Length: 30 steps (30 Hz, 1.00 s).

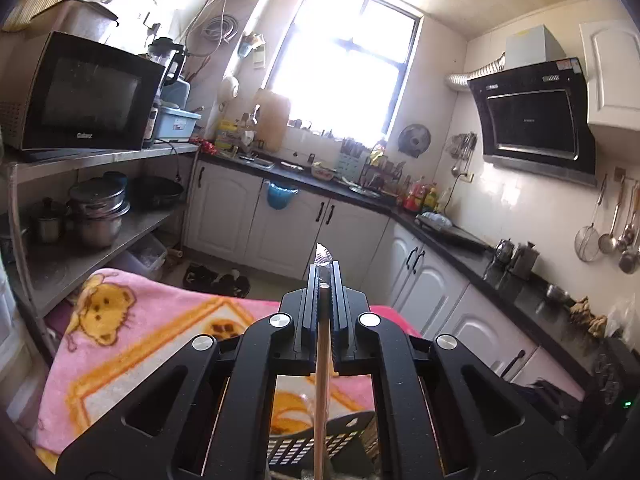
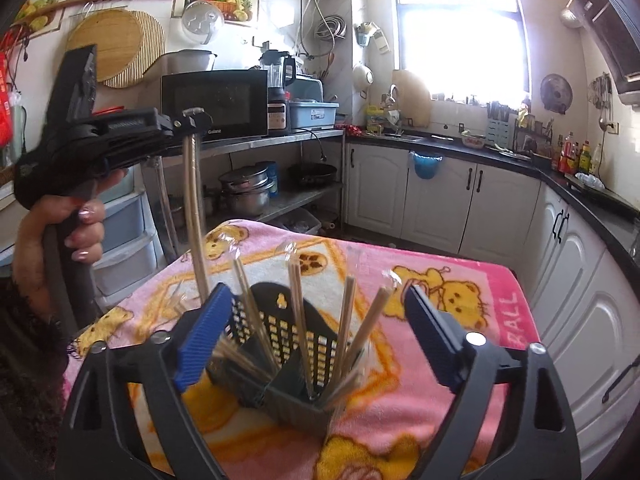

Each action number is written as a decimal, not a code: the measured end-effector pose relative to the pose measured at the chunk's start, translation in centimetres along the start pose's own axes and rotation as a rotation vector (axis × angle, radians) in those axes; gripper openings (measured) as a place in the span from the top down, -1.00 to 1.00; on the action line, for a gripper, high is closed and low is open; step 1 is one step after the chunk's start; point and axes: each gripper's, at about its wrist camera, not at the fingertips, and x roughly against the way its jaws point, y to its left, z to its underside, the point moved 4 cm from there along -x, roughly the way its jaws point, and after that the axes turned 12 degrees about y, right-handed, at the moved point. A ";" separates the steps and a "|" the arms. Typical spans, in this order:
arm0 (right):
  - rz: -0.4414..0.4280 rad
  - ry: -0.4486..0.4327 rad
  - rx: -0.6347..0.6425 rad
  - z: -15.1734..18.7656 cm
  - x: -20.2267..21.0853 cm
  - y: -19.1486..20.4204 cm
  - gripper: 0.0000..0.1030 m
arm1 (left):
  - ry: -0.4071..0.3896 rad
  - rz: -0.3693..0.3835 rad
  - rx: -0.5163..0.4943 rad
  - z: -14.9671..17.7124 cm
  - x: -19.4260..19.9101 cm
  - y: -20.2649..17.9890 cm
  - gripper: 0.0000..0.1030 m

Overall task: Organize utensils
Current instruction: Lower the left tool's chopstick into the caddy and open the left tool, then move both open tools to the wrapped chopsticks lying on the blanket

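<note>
Left tool clamps a slim, light, stiff wooden-handled utensil near its clear tip, above the black slotted plastic caddy; right tool gapes empty.

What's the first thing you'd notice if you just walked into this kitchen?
Probably the bright pink teddy-bear blanket covering the table, with a black slotted plastic basket on it full of wooden-handled utensils sticking up. Above it on the left, the left claw is shut on one more wooden-handled utensil that hangs down, while the right claw stands wide open around the basket.
</note>
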 end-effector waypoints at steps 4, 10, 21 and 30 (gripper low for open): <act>-0.005 0.011 -0.010 1.7 0.8 0.2 -0.78 | 0.005 -0.012 -0.013 1.6 -0.5 0.2 0.95; -0.012 0.042 -0.031 3.9 1.3 0.5 -0.81 | 0.039 -0.014 -0.019 4.0 -0.9 0.3 0.91; -0.017 0.116 -0.064 7.8 1.0 0.9 -0.81 | 0.142 -0.046 0.050 9.2 0.6 1.7 0.10; -0.027 0.151 -0.085 9.9 1.1 0.9 -0.81 | 0.160 -0.036 0.108 11.8 3.5 2.2 -0.41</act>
